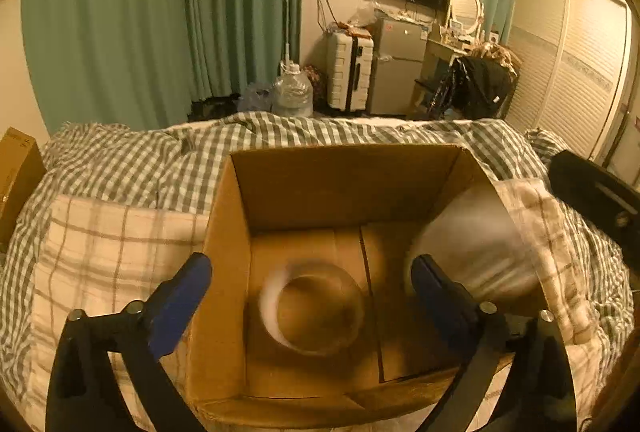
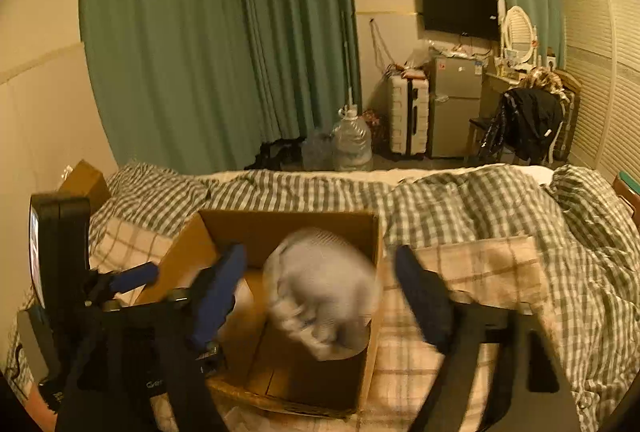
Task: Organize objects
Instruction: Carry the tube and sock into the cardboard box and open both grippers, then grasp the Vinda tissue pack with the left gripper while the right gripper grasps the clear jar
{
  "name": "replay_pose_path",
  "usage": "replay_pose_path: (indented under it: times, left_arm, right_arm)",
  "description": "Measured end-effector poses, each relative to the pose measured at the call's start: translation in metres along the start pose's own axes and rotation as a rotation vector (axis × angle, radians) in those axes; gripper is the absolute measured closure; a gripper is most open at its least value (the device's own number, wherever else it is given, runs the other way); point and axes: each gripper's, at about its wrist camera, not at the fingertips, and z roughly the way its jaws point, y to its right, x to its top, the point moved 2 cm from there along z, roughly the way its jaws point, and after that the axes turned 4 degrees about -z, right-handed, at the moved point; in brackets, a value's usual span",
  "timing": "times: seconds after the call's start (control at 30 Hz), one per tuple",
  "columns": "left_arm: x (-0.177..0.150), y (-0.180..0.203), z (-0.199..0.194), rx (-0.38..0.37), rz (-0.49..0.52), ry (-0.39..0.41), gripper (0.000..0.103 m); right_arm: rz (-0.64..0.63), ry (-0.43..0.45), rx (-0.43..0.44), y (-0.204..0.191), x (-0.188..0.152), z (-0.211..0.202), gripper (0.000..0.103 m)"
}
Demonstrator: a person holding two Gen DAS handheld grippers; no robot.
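Note:
An open cardboard box [image 1: 344, 184] sits on the bed; it also shows in the right wrist view [image 2: 288, 228]. A blurred roll of clear tape [image 1: 316, 308] is inside it, between my left gripper's [image 1: 310, 292] open blue fingers. A blurred white bundle [image 1: 472, 244] is at the box's right side; in the right wrist view the bundle [image 2: 324, 288] is in the box opening, between my right gripper's [image 2: 320, 286] open fingers, touching neither. My left gripper [image 2: 136, 278] shows at the left of that view.
The bed has a green checked duvet [image 1: 132, 160] and a beige plaid cloth [image 2: 472, 272]. Another cardboard box [image 1: 16, 176] is at the far left. Beyond the bed stand a water jug [image 1: 292, 92], a suitcase [image 1: 350, 72] and a small fridge [image 1: 398, 68].

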Motion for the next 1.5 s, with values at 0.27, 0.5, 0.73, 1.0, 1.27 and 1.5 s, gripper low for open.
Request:
replay_pose_path:
  times: [0.27,0.5,0.73,1.0,1.27,1.5]
  left_arm:
    - [0.004,-0.007,-0.045,0.017,-0.02,-0.008,0.0]
    - [-0.001,-0.037,-0.104,0.08,-0.067,0.014,0.0]
    - [-0.034,-0.062,-0.141,0.134,-0.075,-0.006,0.0]
    - [-0.087,-0.066,-0.13,0.139,-0.078,-0.096,0.0]
    - [-0.137,-0.056,-0.074,0.145,-0.029,-0.262,0.006]
    - [-0.148,-0.056,-0.051,0.09,-0.043,-0.344,0.076]
  right_arm:
    - [-0.009,-0.013,-0.039,0.004,0.005,-0.04,0.019]
    - [-0.04,-0.041,-0.073,-0.011,-0.003,-0.086,0.016]
    - [-0.087,-0.1,-0.105,-0.037,-0.02,-0.12,0.013]
    - [-0.104,-0.186,-0.152,-0.051,-0.058,-0.121,0.013]
    - [-0.078,-0.307,-0.136,-0.052,-0.097,-0.079,0.013]
    - [-0.06,-0.368,-0.095,-0.058,-0.121,-0.047,0.001]
